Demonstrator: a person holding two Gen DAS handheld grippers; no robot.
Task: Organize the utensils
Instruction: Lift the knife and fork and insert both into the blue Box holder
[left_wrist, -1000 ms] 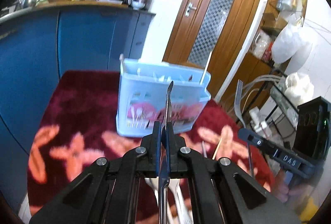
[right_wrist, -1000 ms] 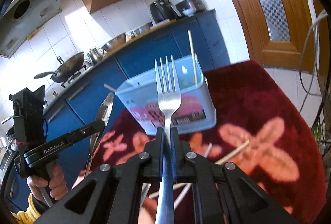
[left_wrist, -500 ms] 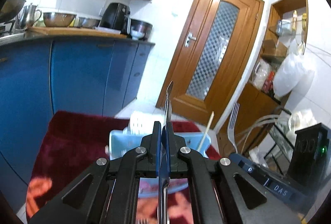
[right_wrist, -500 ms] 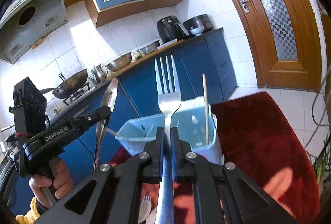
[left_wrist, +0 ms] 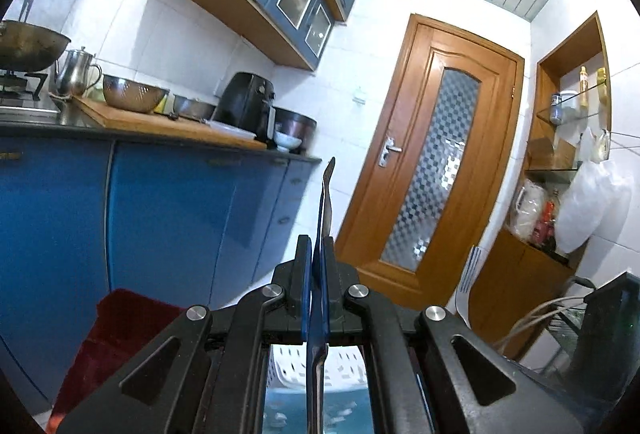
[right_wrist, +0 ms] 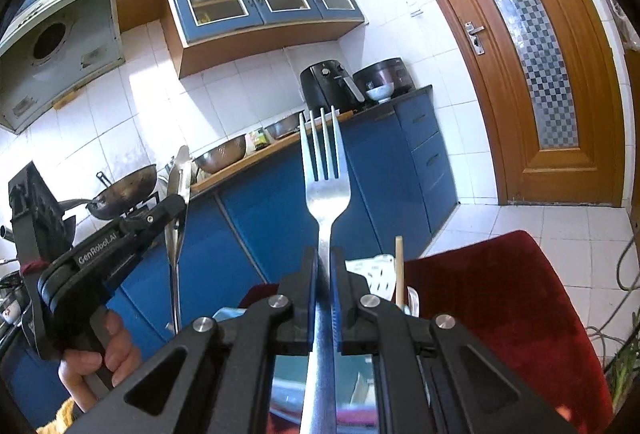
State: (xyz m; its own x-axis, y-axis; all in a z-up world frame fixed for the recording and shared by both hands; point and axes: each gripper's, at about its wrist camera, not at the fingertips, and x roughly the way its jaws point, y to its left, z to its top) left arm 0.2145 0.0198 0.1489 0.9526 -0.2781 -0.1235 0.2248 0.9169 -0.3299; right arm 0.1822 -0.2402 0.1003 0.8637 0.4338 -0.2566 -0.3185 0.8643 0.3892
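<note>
My left gripper (left_wrist: 317, 266) is shut on a steel spoon (left_wrist: 326, 201), held upright and seen edge-on; the spoon also shows in the right wrist view (right_wrist: 178, 193). My right gripper (right_wrist: 324, 274) is shut on a steel fork (right_wrist: 325, 169), tines up; the fork also shows in the left wrist view (left_wrist: 466, 286). The pale blue utensil basket (left_wrist: 316, 366) lies right below both grippers, mostly hidden behind their bodies. In the right wrist view the basket (right_wrist: 372, 274) holds a wooden chopstick (right_wrist: 399, 270).
The basket stands on a dark red flowered cloth (right_wrist: 500, 298). Blue kitchen cabinets (left_wrist: 160, 218) with pots and an air fryer (left_wrist: 248, 105) stand behind. A wooden door (left_wrist: 436, 177) is to the right. Cables and a shelf are at the far right.
Both grippers have risen and tilted upward with spoon and fork in them. The basket has dropped from mid-frame to the lower edge, under the grippers.
</note>
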